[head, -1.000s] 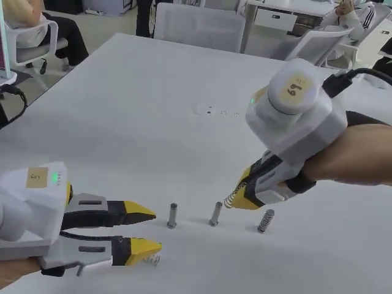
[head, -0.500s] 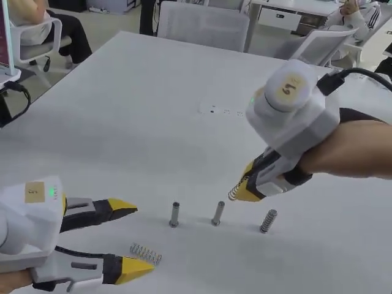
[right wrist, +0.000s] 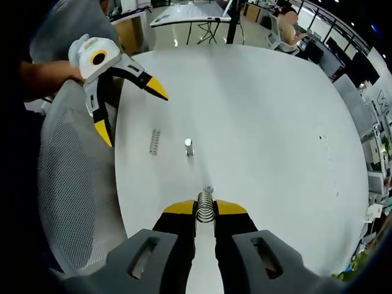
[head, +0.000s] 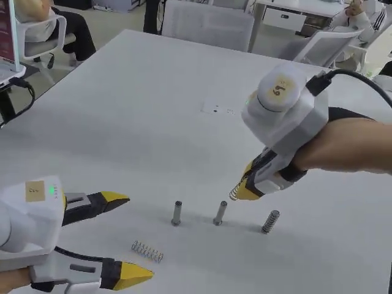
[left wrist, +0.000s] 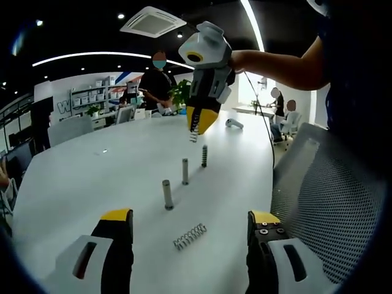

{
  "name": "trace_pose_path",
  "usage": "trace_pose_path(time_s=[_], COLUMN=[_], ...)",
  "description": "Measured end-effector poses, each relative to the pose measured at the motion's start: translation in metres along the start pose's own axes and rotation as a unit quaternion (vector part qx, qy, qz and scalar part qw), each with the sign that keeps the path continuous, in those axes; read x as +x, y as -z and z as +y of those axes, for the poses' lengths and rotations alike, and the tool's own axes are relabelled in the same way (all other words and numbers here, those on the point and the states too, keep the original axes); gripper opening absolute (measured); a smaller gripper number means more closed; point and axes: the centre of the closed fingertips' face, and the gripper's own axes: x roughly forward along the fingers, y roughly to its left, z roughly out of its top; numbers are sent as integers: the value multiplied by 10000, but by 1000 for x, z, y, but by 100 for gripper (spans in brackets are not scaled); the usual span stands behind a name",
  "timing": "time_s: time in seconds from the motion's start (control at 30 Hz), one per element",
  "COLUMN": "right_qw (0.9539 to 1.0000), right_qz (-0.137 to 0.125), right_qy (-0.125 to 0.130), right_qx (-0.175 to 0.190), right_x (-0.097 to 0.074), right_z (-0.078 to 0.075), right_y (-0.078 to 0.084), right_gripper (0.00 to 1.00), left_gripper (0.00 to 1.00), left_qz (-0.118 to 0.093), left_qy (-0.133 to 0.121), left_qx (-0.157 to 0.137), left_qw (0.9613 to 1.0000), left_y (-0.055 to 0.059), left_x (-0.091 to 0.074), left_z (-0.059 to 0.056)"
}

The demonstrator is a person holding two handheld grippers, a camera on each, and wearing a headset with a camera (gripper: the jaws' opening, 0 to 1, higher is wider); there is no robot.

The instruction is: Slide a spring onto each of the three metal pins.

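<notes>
Three short metal pins stand in a row on the white table. The left pin [head: 177, 213] [left wrist: 166, 194] [right wrist: 188, 146] and the middle pin [head: 220, 212] [left wrist: 184, 171] are bare. The right pin [head: 270, 221] [left wrist: 204, 155] wears a spring. My right gripper [head: 244, 191] [right wrist: 205, 209] [left wrist: 201, 121] is shut on a second spring [head: 236, 192] [right wrist: 205, 204] [left wrist: 195, 131], tilted just above and right of the middle pin. A third spring [head: 147, 251] [left wrist: 188, 236] [right wrist: 154, 141] lies flat on the table. My left gripper [head: 125, 236] [left wrist: 190, 215] [right wrist: 131, 112] stands wide open just short of it.
The white table [head: 141, 122] stretches far to the back with a small mark [head: 215, 110] on it. Office chairs [head: 208, 24] stand beyond the far edge, and a person sits at the back left [head: 43, 24]. A mesh chair [left wrist: 324, 196] is near the table's front edge.
My left gripper has opened wider and drawn back to the left, leaving the loose spring lying uncovered. The right gripper has held its spring in about the same place over the middle pin.
</notes>
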Motion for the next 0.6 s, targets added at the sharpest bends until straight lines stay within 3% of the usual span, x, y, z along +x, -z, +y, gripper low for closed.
trace_pose_path(time_s=[0.2, 0.6], right_qw=[9998, 9992], right_qz=[199, 355], right_qy=[-14, -123], right_qx=[-88, -97], right_x=[14, 32], right_z=[-6, -11], right_y=[2, 1], right_gripper=[8, 8], left_gripper=[77, 77], left_qz=[-17, -79], left_qy=[-54, -107], left_qx=[-29, -72], left_qw=[10000, 9999], left_y=[0, -3], left_x=[-1, -5], left_z=[1, 3])
